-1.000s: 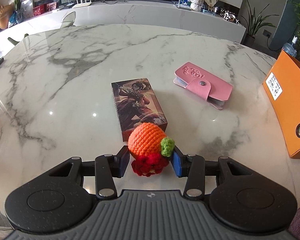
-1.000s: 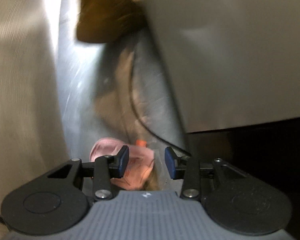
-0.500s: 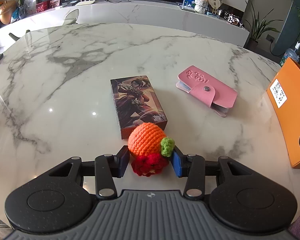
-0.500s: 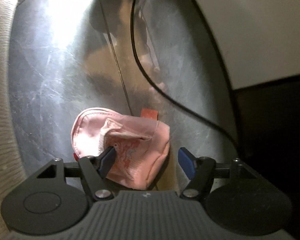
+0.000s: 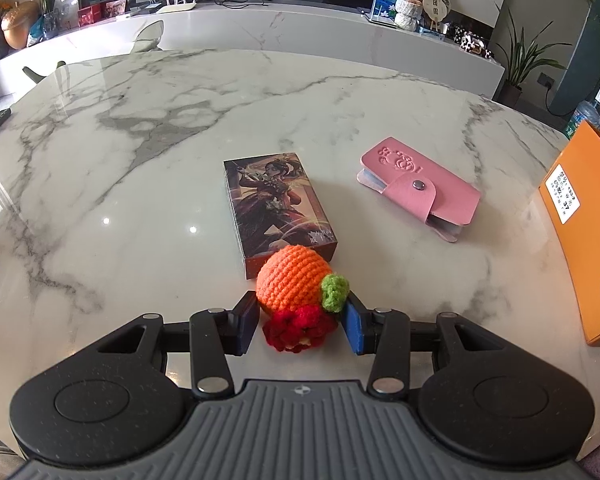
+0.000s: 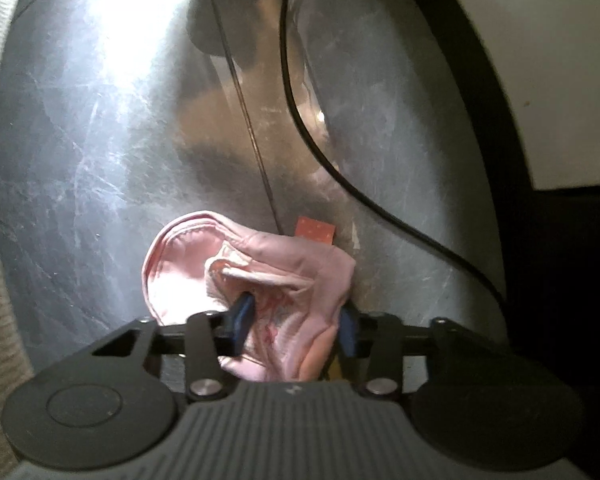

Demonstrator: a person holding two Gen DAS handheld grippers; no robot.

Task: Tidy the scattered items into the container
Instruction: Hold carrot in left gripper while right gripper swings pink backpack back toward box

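We've got the left gripper [image 5: 299,320] pinched on the crochet orange toy [image 5: 296,280], both blue pads pressing its sides, held just above the marble table [image 5: 120,184] near the front edge. The toy's roughly round, so no real long axis; its green leaf tuft [image 5: 334,290] points right toward the right pad, and the red yarn bit [image 5: 298,328] hangs below, toward us.

The right gripper [image 6: 296,322] is down inside a grey, scratched container [image 6: 100,140] w/ the pink fabric pouch [image 6: 252,280] bunched between its fingers. The left finger looks poked into a fold and the right pad is half hidden by cloth; we read it as closed on the pouch, but the view's dim and slightly blurred. The pouch's long axis runs approx left-right across the view, with its rounded end to the left.

Risks from here, as we judge them:
- The toy is soft and the grip sits low on it, so it could squish and slip out if we swing fast.
- The red yarn could catch on the card box [image 5: 280,208] right behind the toy if we go forward low.
- The pouch may drag out w/ the right gripper if the finger stays snagged in that fold.
- The black cable [image 6: 320,160] on the container wall is near, so it could hook on the way out.

Still on the table: the card box, its long axis running away from us, and the pink card wallet [image 5: 420,192], angled, snap flap facing right-front. An orange box [image 5: 580,232] is at the right edge.
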